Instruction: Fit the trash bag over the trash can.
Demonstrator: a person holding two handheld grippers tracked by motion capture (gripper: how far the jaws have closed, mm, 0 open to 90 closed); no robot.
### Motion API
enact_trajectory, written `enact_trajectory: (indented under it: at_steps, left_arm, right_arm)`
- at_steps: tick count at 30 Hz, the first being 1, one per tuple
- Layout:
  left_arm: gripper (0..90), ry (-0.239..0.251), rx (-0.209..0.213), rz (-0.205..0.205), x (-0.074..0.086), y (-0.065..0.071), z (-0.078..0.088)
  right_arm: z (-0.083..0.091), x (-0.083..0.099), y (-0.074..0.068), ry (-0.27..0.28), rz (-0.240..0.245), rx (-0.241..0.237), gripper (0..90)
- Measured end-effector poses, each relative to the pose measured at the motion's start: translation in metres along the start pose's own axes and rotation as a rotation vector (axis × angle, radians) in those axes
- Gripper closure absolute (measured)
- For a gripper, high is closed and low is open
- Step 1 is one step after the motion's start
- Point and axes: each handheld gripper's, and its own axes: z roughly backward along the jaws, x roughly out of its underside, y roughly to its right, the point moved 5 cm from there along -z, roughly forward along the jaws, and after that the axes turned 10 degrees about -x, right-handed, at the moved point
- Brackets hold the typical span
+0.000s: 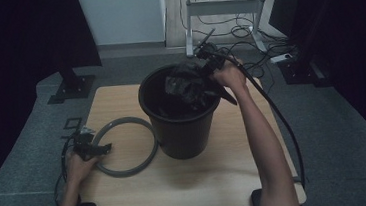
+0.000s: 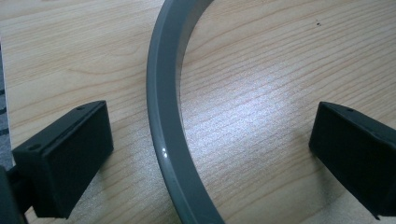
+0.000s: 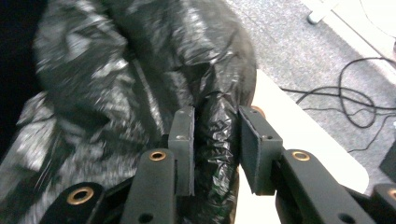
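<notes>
A fold of the black bin bag [image 3: 140, 93] is clamped between the pads of the right gripper [image 3: 215, 140], above the black bucket [image 1: 180, 128]. Over on the worktop [image 1: 217, 170], the grey ring [image 2: 163, 116] is straddled by the left gripper [image 2: 210, 149], jaws spread wide, untouched.

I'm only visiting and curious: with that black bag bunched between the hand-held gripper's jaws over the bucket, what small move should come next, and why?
Probably lift the bag edge and draw it toward the bucket's rim. The right hand-held gripper has a fold of the black bag pinched between its jaws, and the bag sits bunched over the bucket's mouth, not spread. The left hand-held gripper waits open astride the grey ring on the table.
</notes>
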Motion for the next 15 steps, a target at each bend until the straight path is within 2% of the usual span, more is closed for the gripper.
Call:
enact_trajectory:
  at_steps: [2, 6, 7, 8, 9, 10, 11, 12, 13, 15]
  left_arm:
    - [0.0, 0.000, 0.000, 0.000, 0.000, 0.000, 0.000]
    - [0.0, 0.000, -0.001, 0.001, 0.000, 0.000, 0.000]
    - [0.0, 0.000, -0.002, 0.002, 0.000, 0.000, 0.000]
    - [0.0, 0.000, -0.002, 0.003, 0.000, 0.000, 0.000]
    - [0.0, 0.000, -0.002, 0.003, 0.000, 0.000, 0.000]
    - [0.0, 0.000, -0.002, 0.003, 0.000, 0.000, 0.000]
    - [0.0, -0.001, -0.004, 0.004, 0.000, 0.000, 0.000]
    - [0.0, -0.001, -0.004, 0.004, 0.000, 0.000, 0.000]
    - [0.0, -0.002, -0.005, 0.006, 0.000, 0.001, 0.000]
    - [0.0, -0.002, -0.006, 0.007, 0.000, 0.001, 0.000]
  right_arm:
    - [0.007, 0.010, -0.001, 0.002, -0.017, -0.010, 66.5]
    - [0.018, 0.030, -0.008, -0.024, -0.019, -0.031, 61.7]
    - [0.018, 0.030, -0.008, -0.024, -0.019, -0.031, 61.7]
    - [0.024, 0.039, -0.013, -0.048, -0.022, -0.062, 52.6]
    - [0.024, 0.039, -0.013, -0.048, -0.022, -0.062, 52.6]
    - [0.027, 0.040, -0.014, -0.051, -0.025, -0.069, 46.6]
    - [0.037, 0.037, -0.012, -0.001, -0.027, -0.050, 37.0]
    - [0.040, 0.034, -0.011, 0.022, -0.024, -0.043, 36.0]
    - [0.040, 0.034, -0.011, 0.022, -0.024, -0.043, 36.0]
    - [0.045, 0.021, -0.007, 0.071, -0.012, -0.034, 37.1]
